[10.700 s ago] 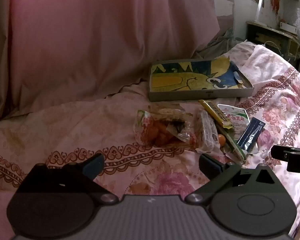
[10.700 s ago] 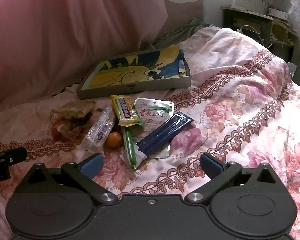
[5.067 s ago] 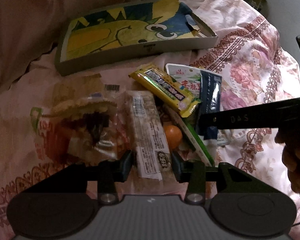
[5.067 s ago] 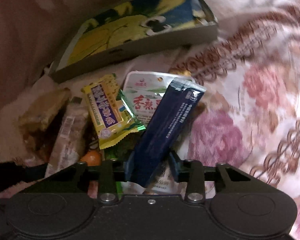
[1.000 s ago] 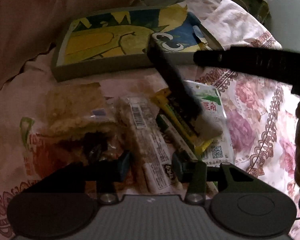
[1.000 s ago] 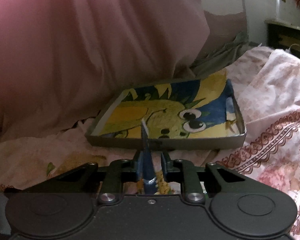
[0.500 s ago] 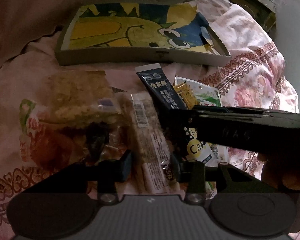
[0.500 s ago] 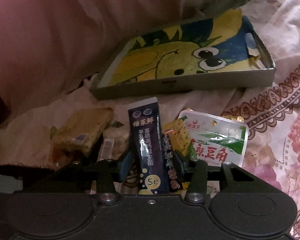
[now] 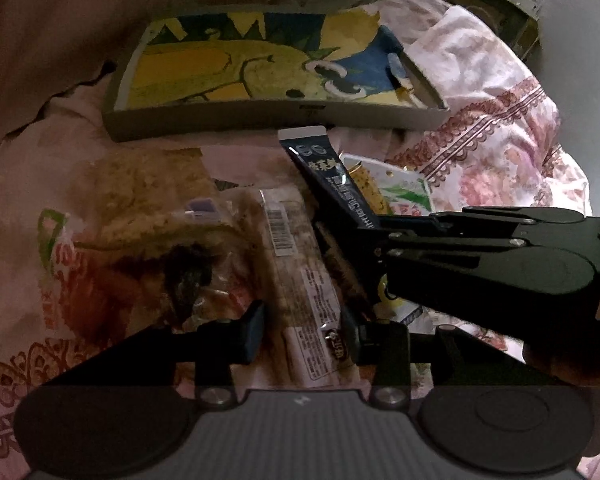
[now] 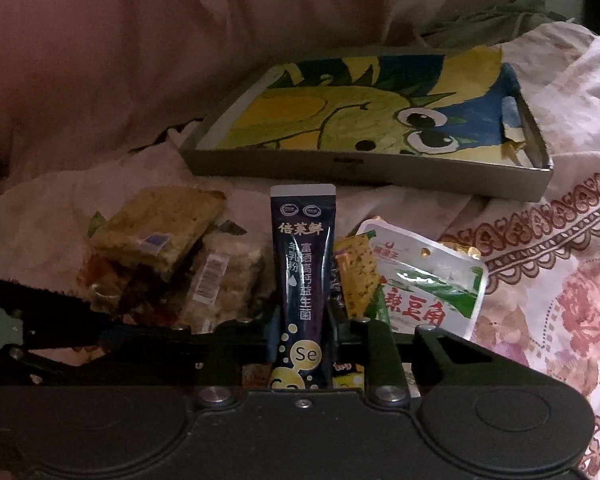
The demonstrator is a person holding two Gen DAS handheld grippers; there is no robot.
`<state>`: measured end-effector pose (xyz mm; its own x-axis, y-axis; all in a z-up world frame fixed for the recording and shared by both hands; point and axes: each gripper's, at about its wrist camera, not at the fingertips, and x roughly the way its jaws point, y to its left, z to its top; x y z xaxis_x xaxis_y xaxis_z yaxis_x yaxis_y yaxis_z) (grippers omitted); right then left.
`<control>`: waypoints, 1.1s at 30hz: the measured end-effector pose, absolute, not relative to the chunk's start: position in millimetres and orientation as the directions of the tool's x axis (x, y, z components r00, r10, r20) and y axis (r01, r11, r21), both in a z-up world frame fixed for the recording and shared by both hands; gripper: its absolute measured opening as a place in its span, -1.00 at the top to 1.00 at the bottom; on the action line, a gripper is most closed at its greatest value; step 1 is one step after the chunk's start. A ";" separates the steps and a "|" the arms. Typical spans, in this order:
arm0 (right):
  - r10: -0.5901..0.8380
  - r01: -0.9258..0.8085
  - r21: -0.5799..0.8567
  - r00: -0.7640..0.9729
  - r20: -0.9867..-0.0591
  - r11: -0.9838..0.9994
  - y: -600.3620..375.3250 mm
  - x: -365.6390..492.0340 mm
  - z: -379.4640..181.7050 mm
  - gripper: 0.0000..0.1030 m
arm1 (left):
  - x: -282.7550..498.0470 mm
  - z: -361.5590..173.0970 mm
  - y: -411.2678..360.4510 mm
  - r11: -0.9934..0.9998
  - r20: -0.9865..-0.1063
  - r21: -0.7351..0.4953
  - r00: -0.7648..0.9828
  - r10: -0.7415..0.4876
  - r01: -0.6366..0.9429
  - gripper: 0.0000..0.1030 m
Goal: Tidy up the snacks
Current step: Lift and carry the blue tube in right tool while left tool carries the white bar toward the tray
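My right gripper is shut on a dark blue sachet, which stands upright between the jaws; the sachet also shows in the left wrist view. My left gripper is shut on a clear-wrapped snack bar lying in the snack pile. A shallow cardboard tray with a yellow cartoon lining lies behind the pile; it also shows in the left wrist view.
A crumbly cake in a clear bag, a white-green pouch and a yellow wrapper lie on the floral bedspread. A pink sheet rises behind. The right gripper body crosses the left wrist view.
The right gripper with the sachet has lowered slightly and its jaws have closed tighter on it. The left gripper has stayed on the snack bar, with the view shifted slightly.
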<state>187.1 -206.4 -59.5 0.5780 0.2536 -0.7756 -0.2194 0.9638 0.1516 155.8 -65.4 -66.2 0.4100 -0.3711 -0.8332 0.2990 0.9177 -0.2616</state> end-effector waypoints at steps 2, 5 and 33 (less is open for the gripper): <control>0.258 -0.212 0.162 0.591 -0.764 0.964 -211.0 185.6 -54.1 0.53 | 151.7 -61.2 -64.6 0.914 -0.822 -0.263 0.423 -0.380 0.309 0.15; 0.260 -0.199 0.173 0.616 -0.744 0.965 -215.6 183.3 -44.9 0.53 | 148.3 -55.4 -61.8 0.910 -0.809 -0.274 0.437 -0.393 0.312 0.14; 0.187 -0.062 0.264 0.856 -0.482 0.963 -242.5 275.7 -19.4 0.52 | 290.6 -17.0 -15.7 0.949 -0.587 -0.298 0.764 -0.267 0.102 0.14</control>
